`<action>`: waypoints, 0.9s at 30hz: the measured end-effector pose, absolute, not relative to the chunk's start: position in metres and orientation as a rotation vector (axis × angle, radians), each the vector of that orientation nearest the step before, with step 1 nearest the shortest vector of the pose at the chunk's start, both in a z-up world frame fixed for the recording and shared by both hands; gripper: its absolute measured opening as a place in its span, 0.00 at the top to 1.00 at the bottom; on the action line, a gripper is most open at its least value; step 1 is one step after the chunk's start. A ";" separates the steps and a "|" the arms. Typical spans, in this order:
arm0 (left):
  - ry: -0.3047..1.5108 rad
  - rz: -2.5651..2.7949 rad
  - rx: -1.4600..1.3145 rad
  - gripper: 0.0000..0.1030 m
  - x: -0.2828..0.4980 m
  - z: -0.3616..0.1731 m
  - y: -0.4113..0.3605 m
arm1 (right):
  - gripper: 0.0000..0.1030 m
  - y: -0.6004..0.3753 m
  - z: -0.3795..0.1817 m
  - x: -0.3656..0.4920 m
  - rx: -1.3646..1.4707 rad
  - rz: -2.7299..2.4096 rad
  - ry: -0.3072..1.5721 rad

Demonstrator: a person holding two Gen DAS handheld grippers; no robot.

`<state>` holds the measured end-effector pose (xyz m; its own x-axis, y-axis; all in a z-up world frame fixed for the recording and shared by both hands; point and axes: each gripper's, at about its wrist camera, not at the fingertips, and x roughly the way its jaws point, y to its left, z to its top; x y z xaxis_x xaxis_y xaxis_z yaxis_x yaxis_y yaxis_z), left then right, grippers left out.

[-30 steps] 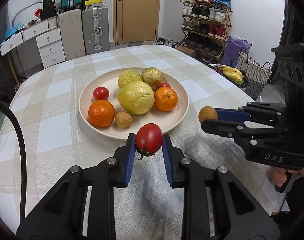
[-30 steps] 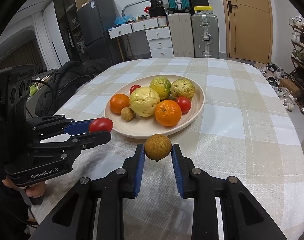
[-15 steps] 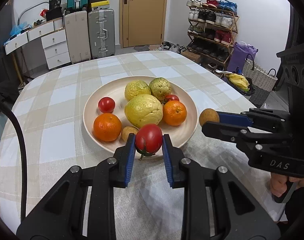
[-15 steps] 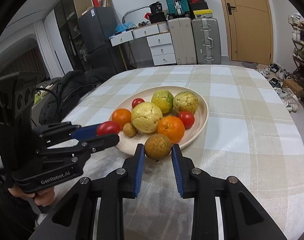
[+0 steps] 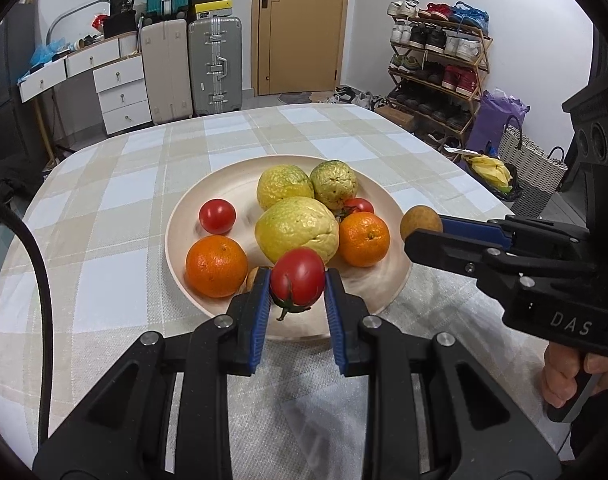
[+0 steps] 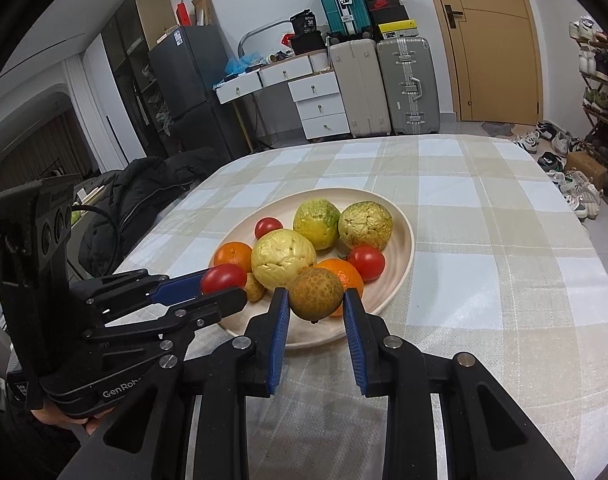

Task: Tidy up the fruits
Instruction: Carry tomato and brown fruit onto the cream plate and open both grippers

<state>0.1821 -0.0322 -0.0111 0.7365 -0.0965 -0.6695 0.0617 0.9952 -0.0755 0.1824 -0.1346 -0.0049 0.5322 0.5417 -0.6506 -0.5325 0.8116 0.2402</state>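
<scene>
Your left gripper (image 5: 297, 280) is clamped on a red tomato (image 5: 297, 277), its blue pads pressing both sides and the green stem pointing down. The tomato hangs above the near rim of the beige plate (image 5: 396, 276), in front of the largest yellow-green guava (image 5: 296, 229). Your right gripper (image 6: 316, 295) is clamped on a small brown round fruit (image 6: 316, 294), held over the near edge of the same plate, in front of an orange (image 6: 350, 276). From the left wrist view, that brown fruit (image 5: 420, 222) sits just beside the plate's right rim, at the tip of the right gripper's fingers.

On the plate you have three guavas grouped toward the centre and far side, an orange on the left (image 5: 216, 266), a second orange to the right of the largest guava, a tomato (image 5: 217, 214) alone on the left, another tomato (image 5: 358, 205) partly hidden between the far guava and the right orange, and a small brown fruit (image 6: 254, 289) near the front, mostly hidden by the left gripper.

The plate rests on the bench (image 5: 103, 216), which carries a beige and white checked cloth.
</scene>
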 end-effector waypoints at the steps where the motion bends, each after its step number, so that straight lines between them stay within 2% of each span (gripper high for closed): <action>1: 0.737 -0.087 -0.053 0.77 0.183 -0.012 -0.032 | 0.73 -0.134 -0.006 0.183 0.013 0.641 0.783; 27: 0.741 -0.072 -0.042 0.77 0.189 -0.018 -0.035 | 0.73 -0.118 -0.024 0.194 -0.037 0.645 0.840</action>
